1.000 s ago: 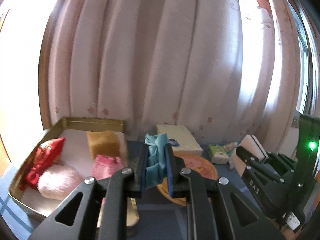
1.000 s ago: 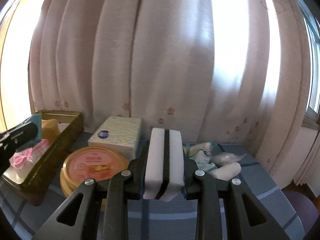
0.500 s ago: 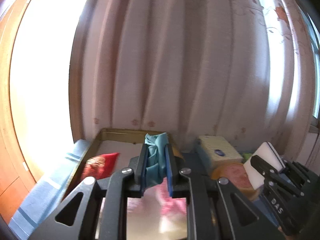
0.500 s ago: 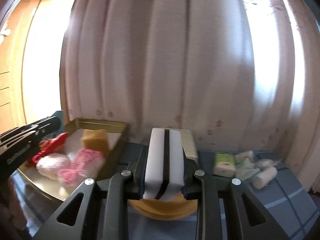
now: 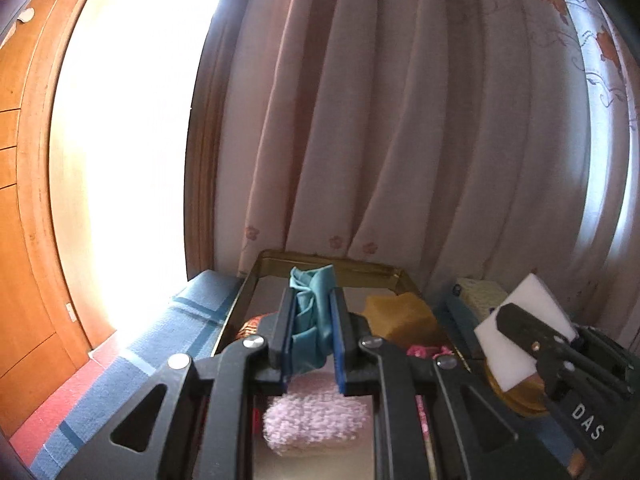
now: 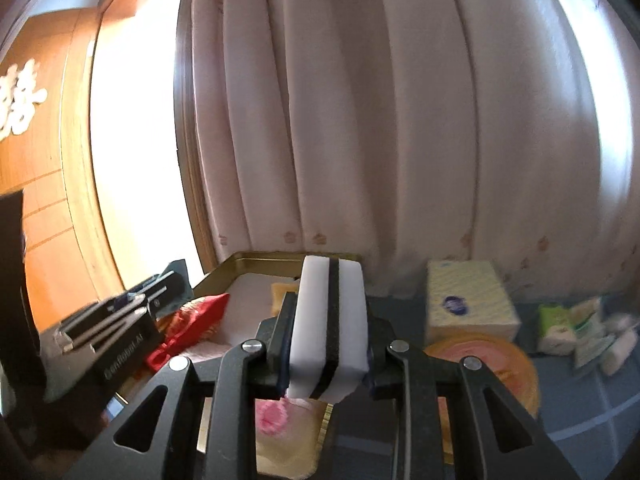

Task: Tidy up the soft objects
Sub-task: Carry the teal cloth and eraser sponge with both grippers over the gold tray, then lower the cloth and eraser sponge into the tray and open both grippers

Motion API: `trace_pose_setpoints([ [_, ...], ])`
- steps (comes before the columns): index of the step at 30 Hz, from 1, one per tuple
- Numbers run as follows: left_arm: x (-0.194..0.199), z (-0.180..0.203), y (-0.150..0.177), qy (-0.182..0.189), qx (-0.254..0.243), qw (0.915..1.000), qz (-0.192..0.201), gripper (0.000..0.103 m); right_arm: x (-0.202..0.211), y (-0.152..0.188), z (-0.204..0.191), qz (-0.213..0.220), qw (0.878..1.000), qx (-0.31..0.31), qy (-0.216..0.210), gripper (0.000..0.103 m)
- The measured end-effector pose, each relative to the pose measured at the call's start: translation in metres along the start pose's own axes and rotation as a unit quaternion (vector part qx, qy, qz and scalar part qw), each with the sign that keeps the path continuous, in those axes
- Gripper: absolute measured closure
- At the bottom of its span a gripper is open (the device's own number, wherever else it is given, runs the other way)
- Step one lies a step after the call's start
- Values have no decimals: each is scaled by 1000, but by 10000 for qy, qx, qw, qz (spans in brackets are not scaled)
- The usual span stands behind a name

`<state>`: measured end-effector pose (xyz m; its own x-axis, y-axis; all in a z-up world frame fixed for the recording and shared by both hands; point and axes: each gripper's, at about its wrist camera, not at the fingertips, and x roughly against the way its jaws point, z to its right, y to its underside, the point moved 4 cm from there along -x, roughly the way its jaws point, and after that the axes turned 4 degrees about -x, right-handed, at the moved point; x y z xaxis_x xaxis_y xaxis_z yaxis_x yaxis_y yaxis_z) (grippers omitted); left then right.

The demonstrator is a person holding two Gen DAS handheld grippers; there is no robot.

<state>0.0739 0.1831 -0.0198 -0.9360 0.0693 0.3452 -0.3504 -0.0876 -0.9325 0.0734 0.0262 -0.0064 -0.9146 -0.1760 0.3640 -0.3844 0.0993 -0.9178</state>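
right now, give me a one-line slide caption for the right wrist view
Right gripper clamps a white sponge with a black stripe above the gold tin tray, left gripper alongside.

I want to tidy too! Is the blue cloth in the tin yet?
Not yet. The blue cloth is pinched in the left gripper, held above the gold tin, over the pink puff.

Both views ride low on the hand-held grippers, looking forward along their fingers and slightly down, towards the pleated curtain (image 5: 400,120). The left wrist view sits close over the gold metal tray (image 5: 360,266), near the table's left edge. The right wrist view faces the same tray (image 6: 272,257) from further right, and each view catches the other's gripper at its side.
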Motion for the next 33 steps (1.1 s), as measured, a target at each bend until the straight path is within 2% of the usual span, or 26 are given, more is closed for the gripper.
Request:
trace_pose_setpoints([
  [4,-5,-4,2,-151,24,9998,-132,89,-17,-3,-6,-199,9992,-274,-223,74],
  [11,-8,-5,3,-200,19,9996,-195,89,-44,-9,-14,-471,9954,-657,-515,74],
  [20,-14,-8,2,-218,80,9992,-329,89,-50,-11,-21,-549,9945,-645,-612,74],
  [27,-30,-12,-11,-141,88,9980,-604,89,-58,-45,-14,-523,9954,-593,-537,74],
  [30,-36,-11,-24,-111,32,9977,-670,89,-73,-61,-10,-692,9940,-636,-560,74],
  [33,-52,-6,-34,-90,-36,9952,-969,89,-93,-71,-9,-992,9899,-807,-619,74],
])
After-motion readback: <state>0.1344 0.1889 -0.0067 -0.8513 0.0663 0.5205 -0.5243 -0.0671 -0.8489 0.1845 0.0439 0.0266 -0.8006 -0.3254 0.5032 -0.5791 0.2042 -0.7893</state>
